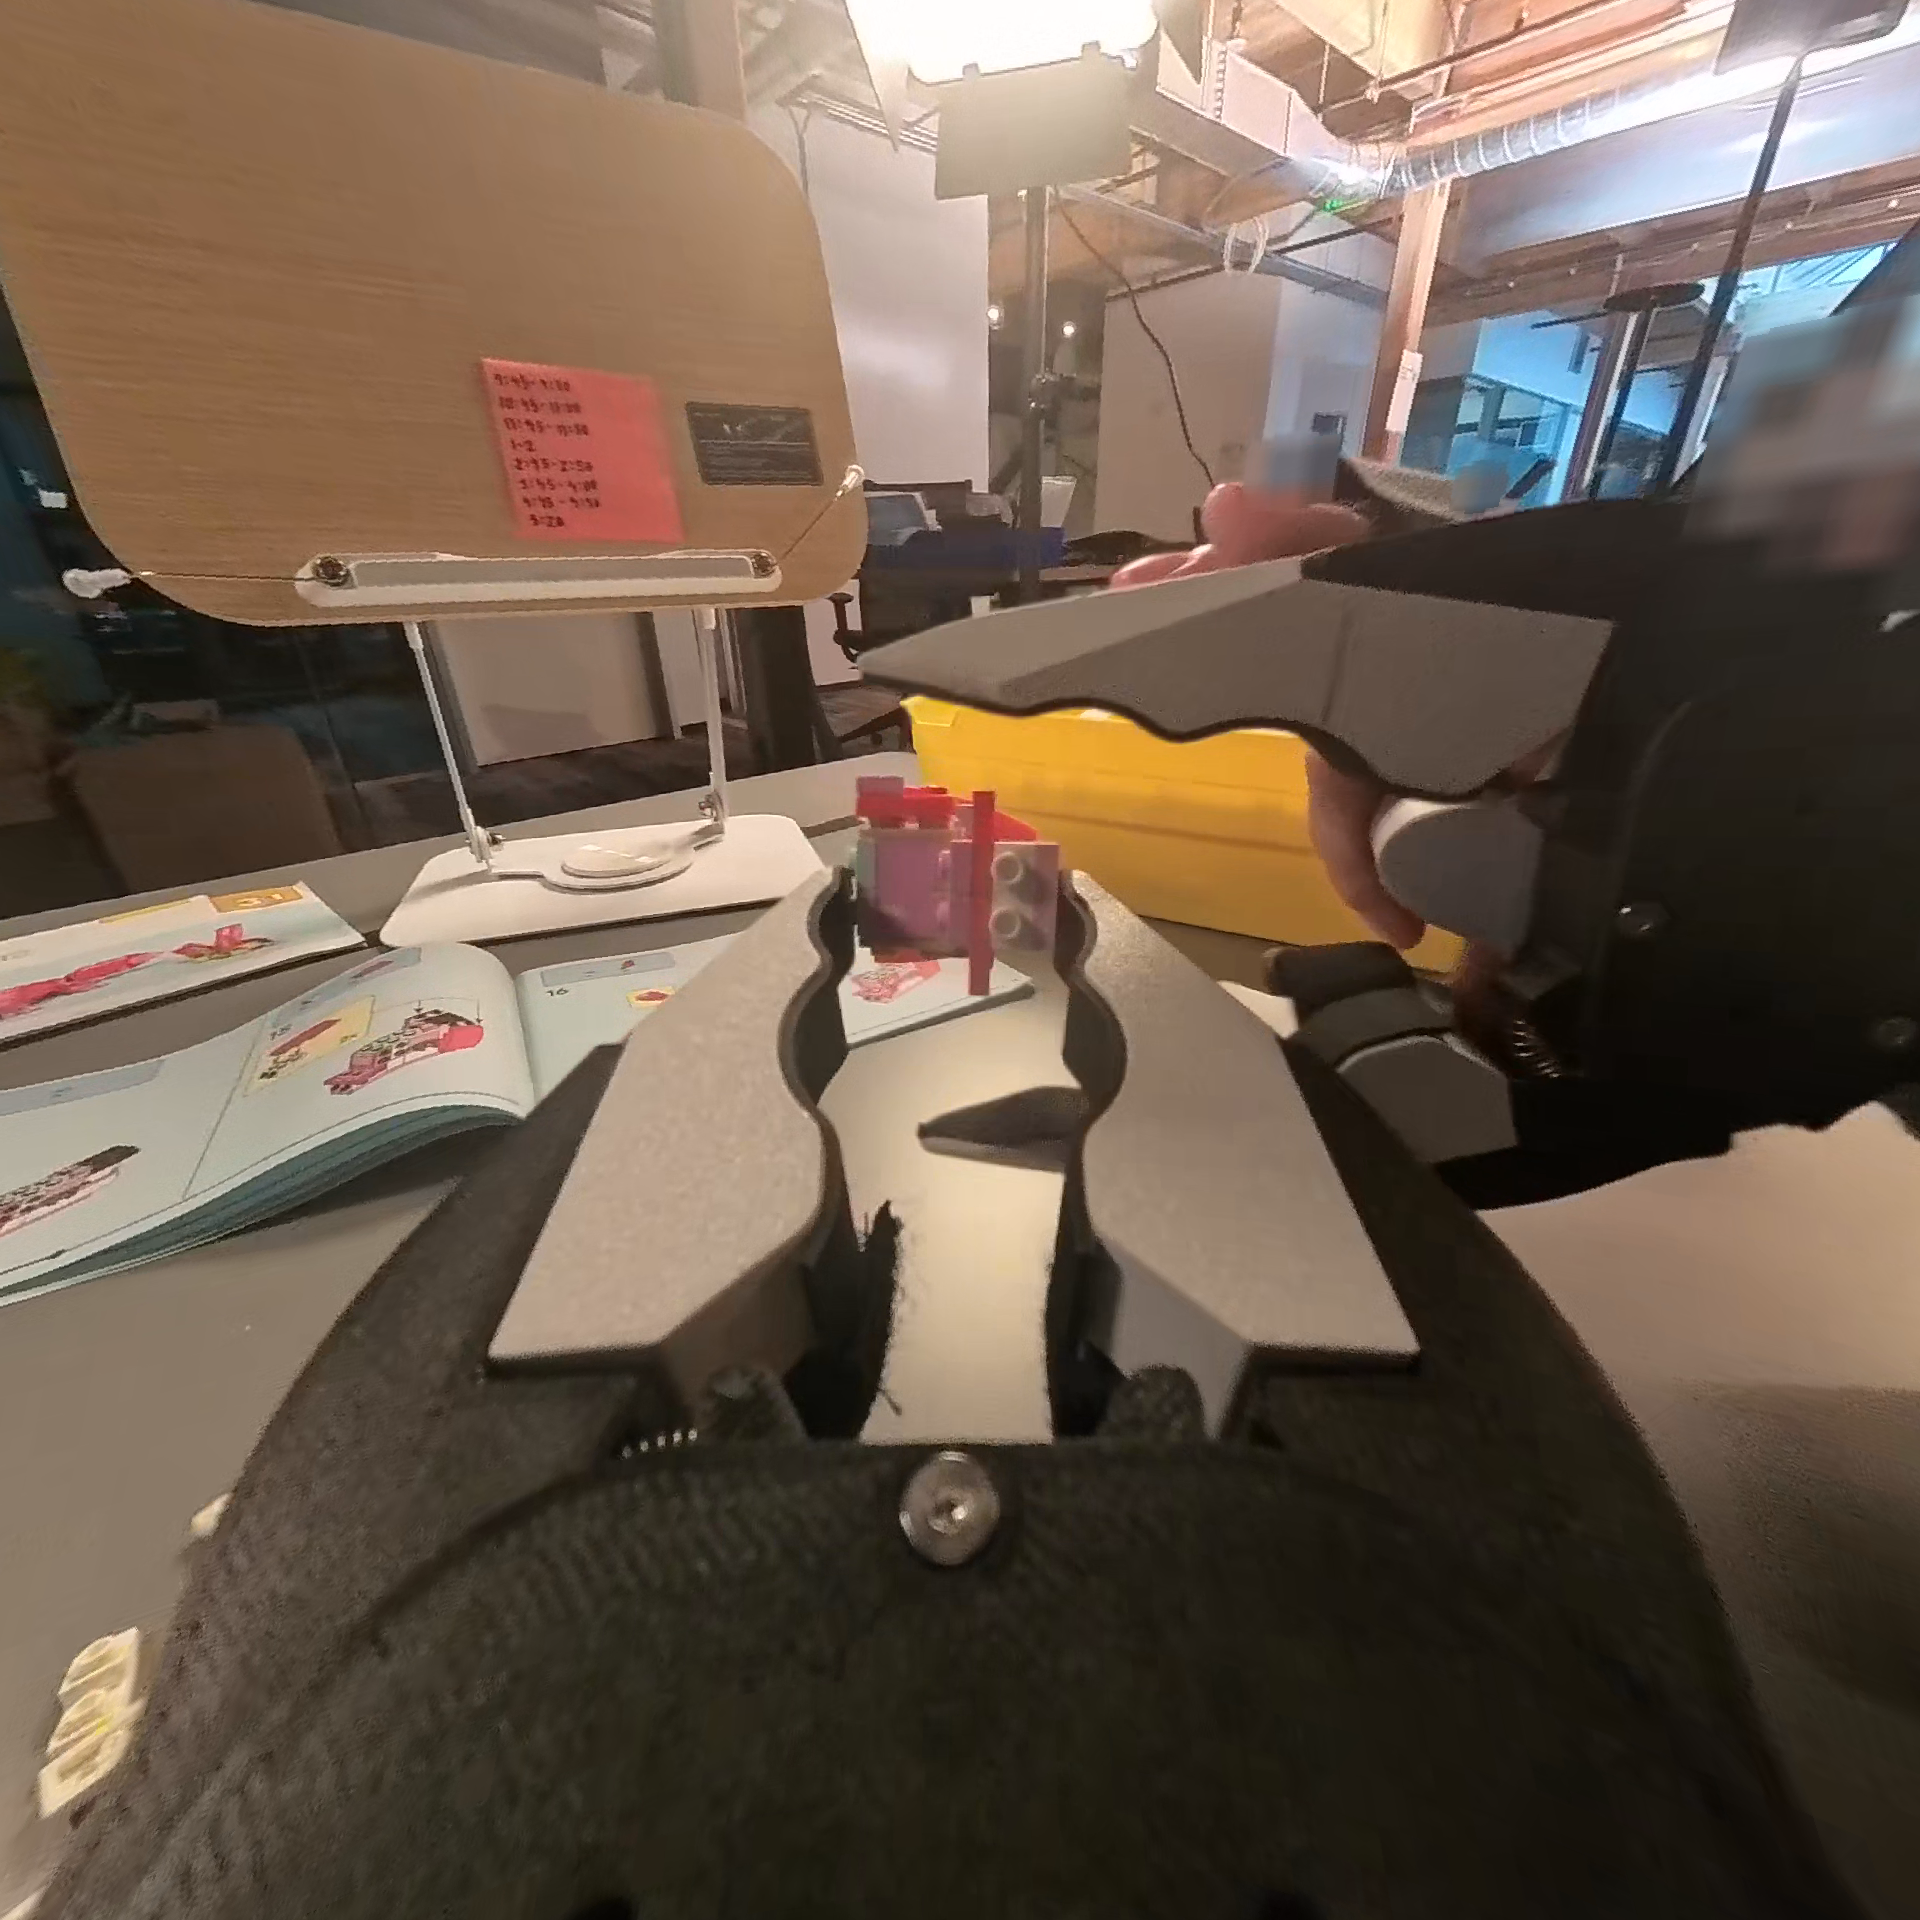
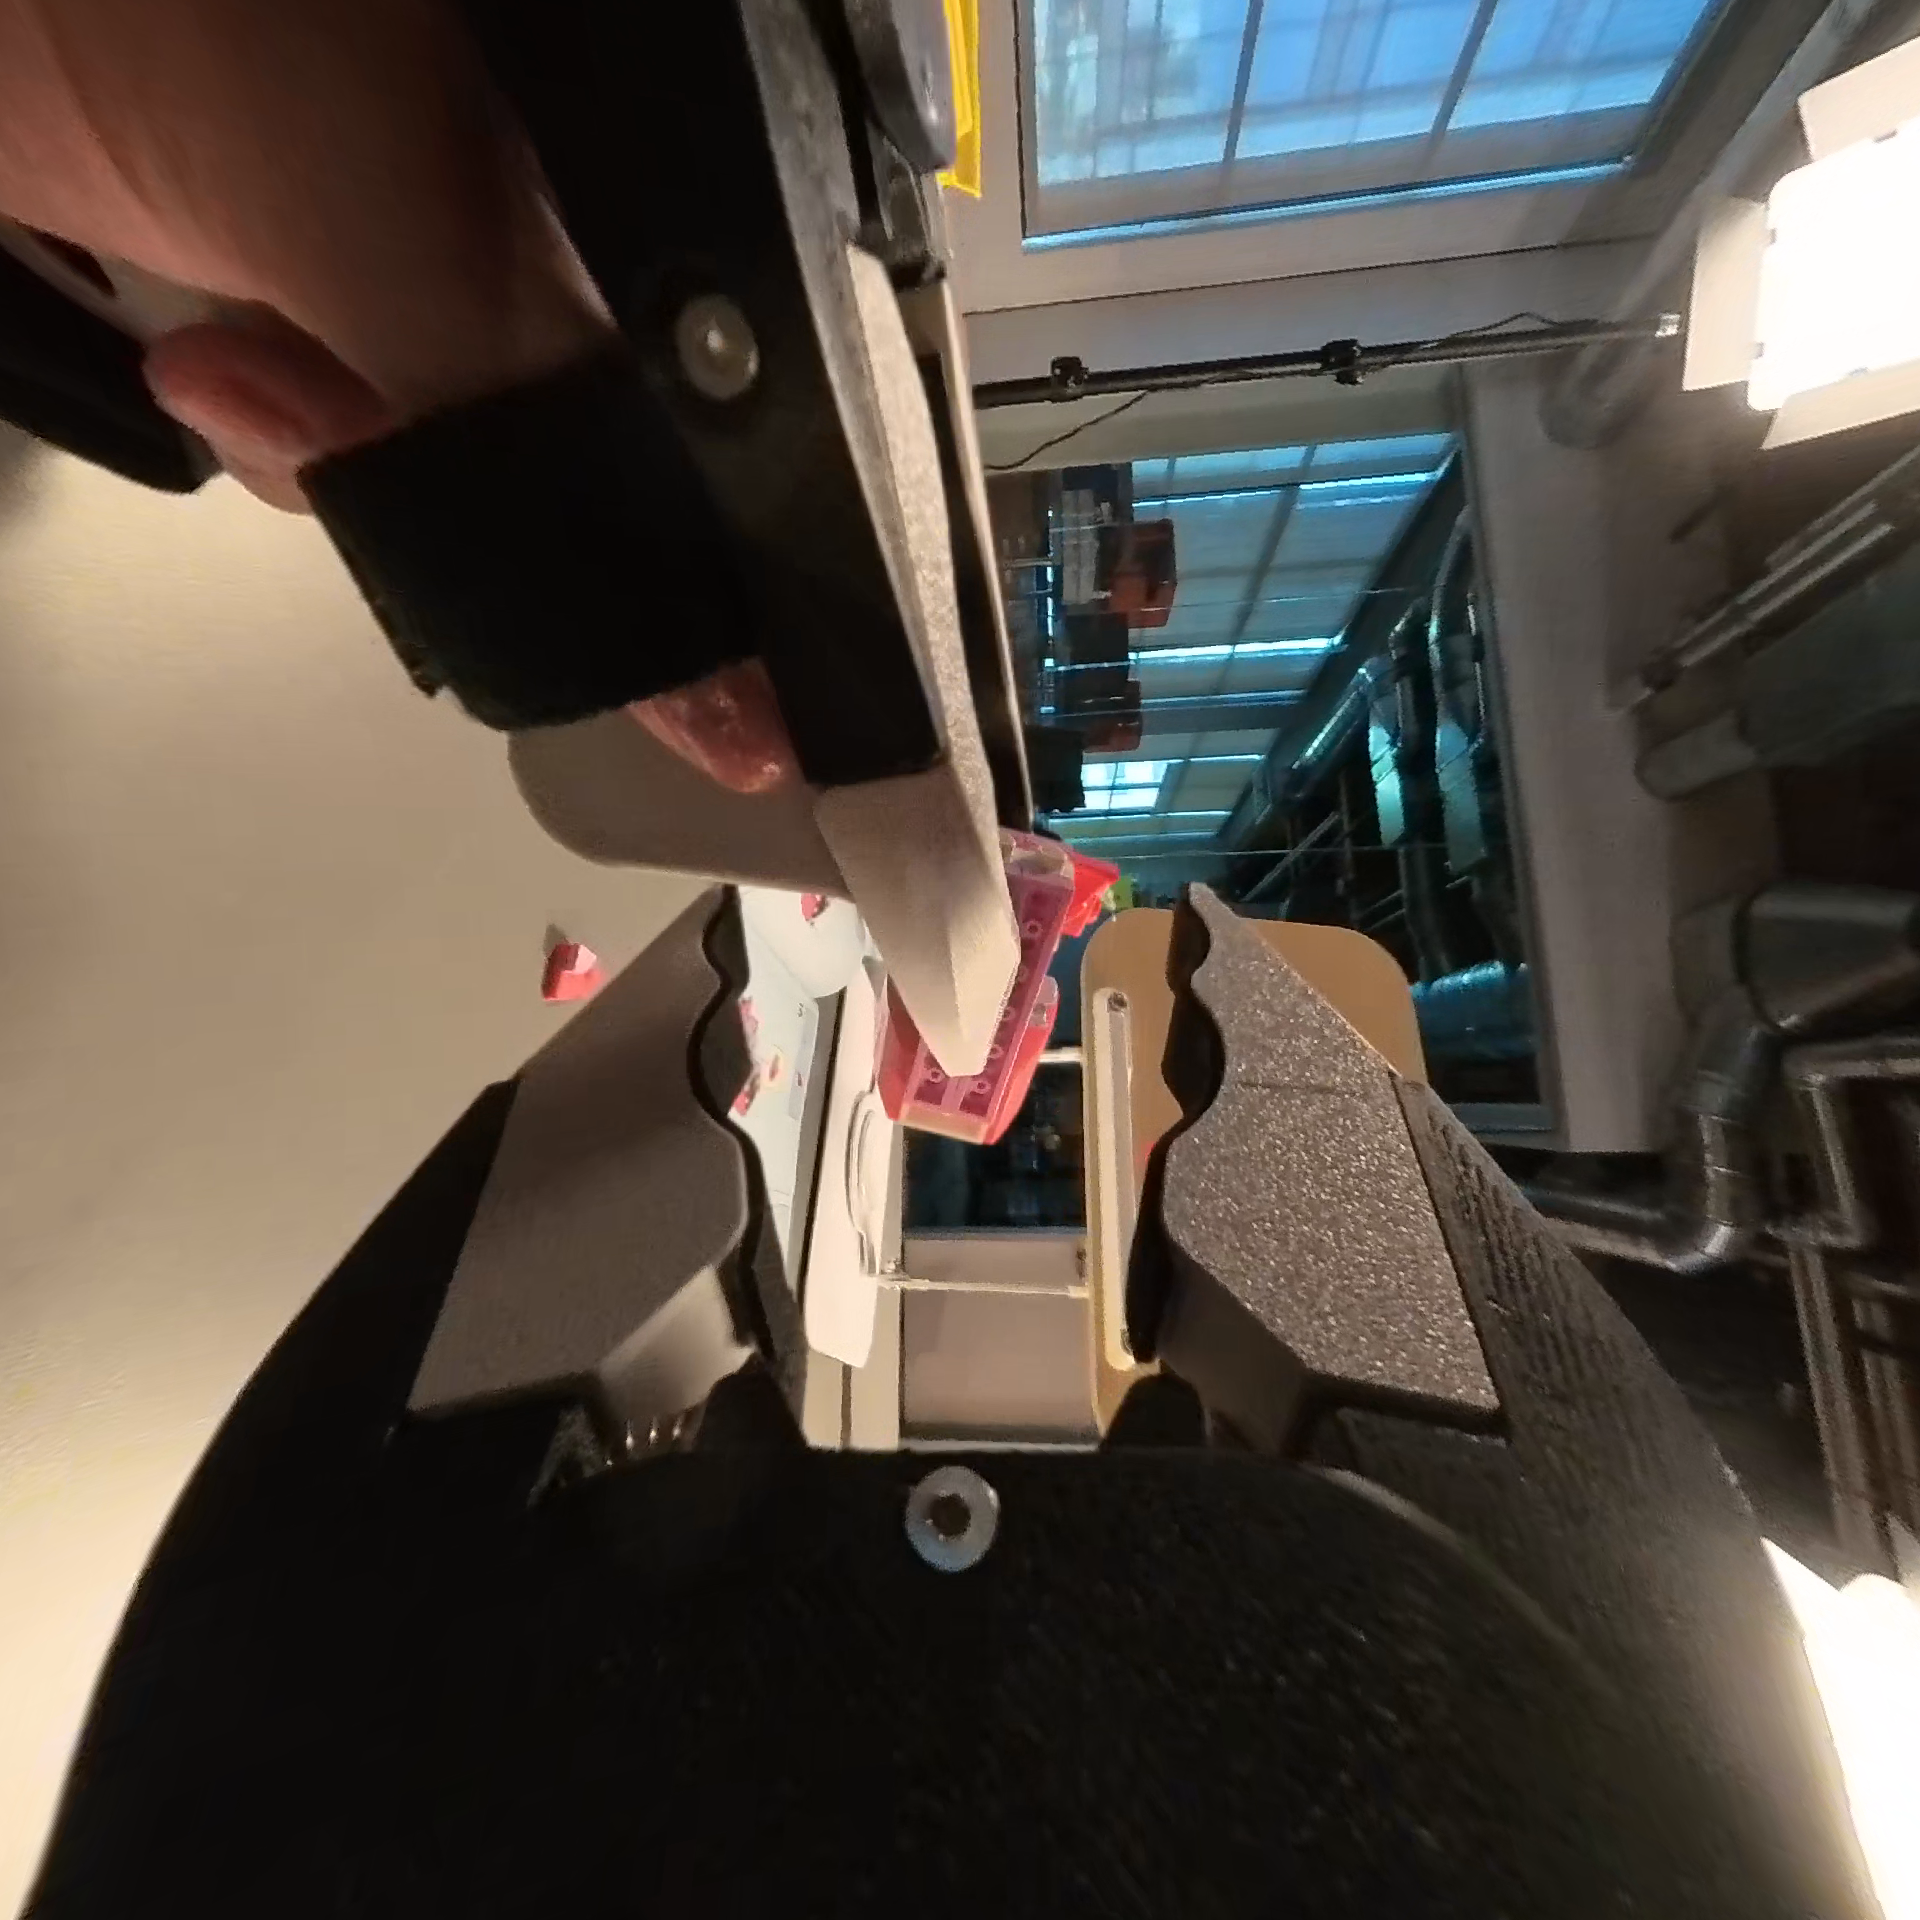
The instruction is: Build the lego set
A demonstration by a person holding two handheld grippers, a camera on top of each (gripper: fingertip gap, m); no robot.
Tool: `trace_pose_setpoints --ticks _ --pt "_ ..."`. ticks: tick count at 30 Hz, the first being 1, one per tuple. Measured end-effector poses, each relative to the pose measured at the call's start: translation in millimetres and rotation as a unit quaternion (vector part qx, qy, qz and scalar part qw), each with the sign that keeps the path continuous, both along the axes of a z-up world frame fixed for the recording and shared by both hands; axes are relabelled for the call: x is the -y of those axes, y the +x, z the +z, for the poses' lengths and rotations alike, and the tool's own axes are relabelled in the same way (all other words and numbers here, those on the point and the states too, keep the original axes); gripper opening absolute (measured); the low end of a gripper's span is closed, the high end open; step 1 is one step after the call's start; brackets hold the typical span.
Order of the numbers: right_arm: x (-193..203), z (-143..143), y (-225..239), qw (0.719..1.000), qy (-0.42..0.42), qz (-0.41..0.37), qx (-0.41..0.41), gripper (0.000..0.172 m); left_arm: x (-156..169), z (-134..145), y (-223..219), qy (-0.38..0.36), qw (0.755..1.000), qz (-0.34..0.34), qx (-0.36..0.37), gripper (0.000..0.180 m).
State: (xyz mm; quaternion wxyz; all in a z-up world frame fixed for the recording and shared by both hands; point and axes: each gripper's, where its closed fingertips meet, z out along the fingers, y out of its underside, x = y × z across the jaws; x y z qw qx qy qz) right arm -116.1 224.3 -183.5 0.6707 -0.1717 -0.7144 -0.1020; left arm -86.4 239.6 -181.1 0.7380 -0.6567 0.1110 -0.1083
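Left gripper (image 1: pixel 956 914) first: in its own wrist view the jaws are set narrow and clamped on a small brick build (image 1: pixel 940 883), pink and red with a pale grey studded piece on one side. Both fingertips sit right against its sides and it's held up off the table (image 1: pixel 260 1382). Below it there's an open instruction booklet (image 1: pixel 312 1060) lying flat, with a second leaflet (image 1: pixel 166 940) further left. Behind those stands a wooden book stand (image 1: pixel 416 312) on a white base, with a pink sticky note (image 1: pixel 582 452) on the board. A yellow bin (image 1: pixel 1143 800) sits on the table at the back right. The right gripper comes in from the right, held by a hand (image 1: pixel 1351 842), with one grey finger (image 1: pixel 1143 649) reaching over above the build without touching it.

Right wrist view is rolled sideways. The right gripper (image 2: pixel 945 935) has its jaws spread wide, nothing pressed between them. The left gripper's pale finger (image 2: pixel 935 935) pokes down into that gap, lying against the pink build (image 2: pixel 987 1081), which sits between the right fingertips but clear of both. A stray red brick (image 2: pixel 569 971) lies on the table off to the side. The book stand (image 2: pixel 1247 987) shows behind.
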Motion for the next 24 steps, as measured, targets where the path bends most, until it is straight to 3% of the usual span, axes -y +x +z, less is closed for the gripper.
trace_pose_setpoints --ticks 7,13,24 --pt "-5 2 -3 1.0 0.009 -0.007 -0.01 0.062 0 -1 3 -0.005 1.0 -0.009 0.0 0.038" --pt "-3 10 -3 0.999 0.022 -0.001 -0.03 0.034 0 -3 5 -0.009 1.0 -0.006 -0.016 0.037" --pt "-5 8 -1 0.997 -0.044 -0.018 -0.062 0.03 0 -6 6 -0.021 1.0 -0.015 -0.009 0.037"
